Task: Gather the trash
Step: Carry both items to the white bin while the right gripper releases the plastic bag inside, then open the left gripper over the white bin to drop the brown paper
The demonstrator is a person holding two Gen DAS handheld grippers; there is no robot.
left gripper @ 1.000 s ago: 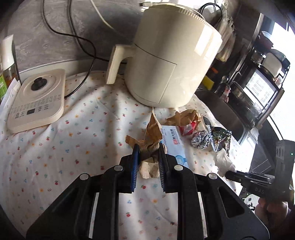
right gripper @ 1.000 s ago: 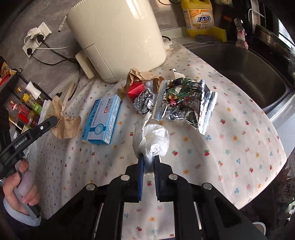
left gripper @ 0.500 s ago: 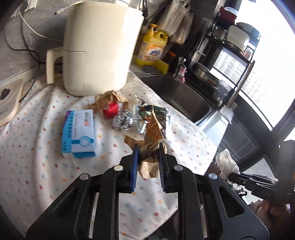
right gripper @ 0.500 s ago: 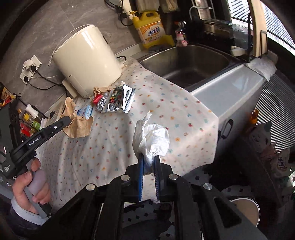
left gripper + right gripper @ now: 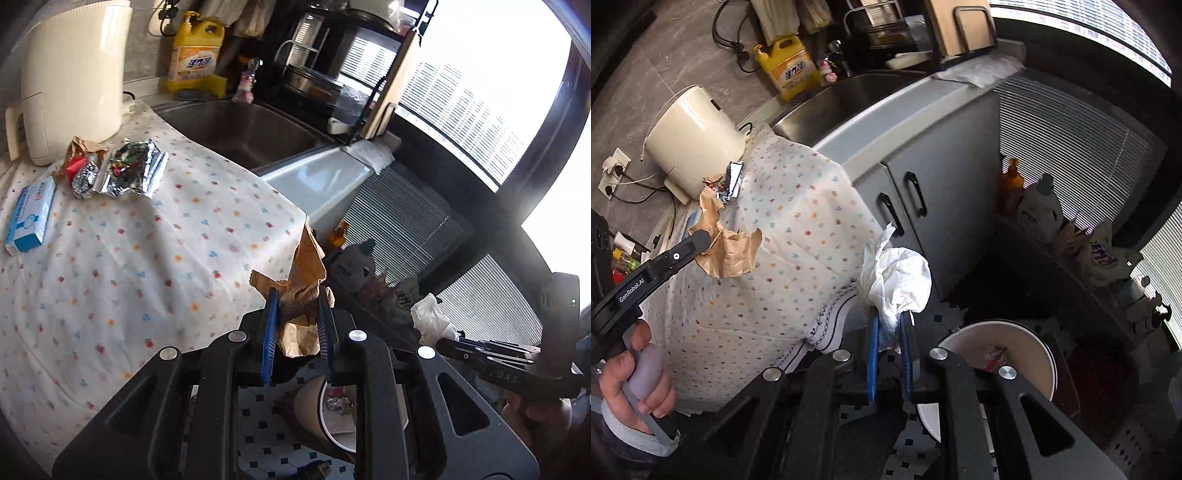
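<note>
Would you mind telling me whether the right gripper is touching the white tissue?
Touching. The right wrist view shows the right gripper shut on the white tissue, its blue pads pressing the tissue's lower end from both sides.

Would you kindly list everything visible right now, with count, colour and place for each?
brown paper scrap: 1, brown, in left gripper
tissue: 1, white, in right gripper
trash bin: 1, white, on floor below grippers
foil wrapper: 1, silver, on tablecloth
foil ball: 1, silver, beside wrapper
box: 1, blue, on tablecloth
tablecloth: 1, white, dotted, over counter
air fryer: 1, cream, counter back
detergent bottle: 1, yellow, behind sink
sink: 1, steel, beside cloth
left gripper: 1, black, blue pads
right gripper: 1, black, blue pads
</note>
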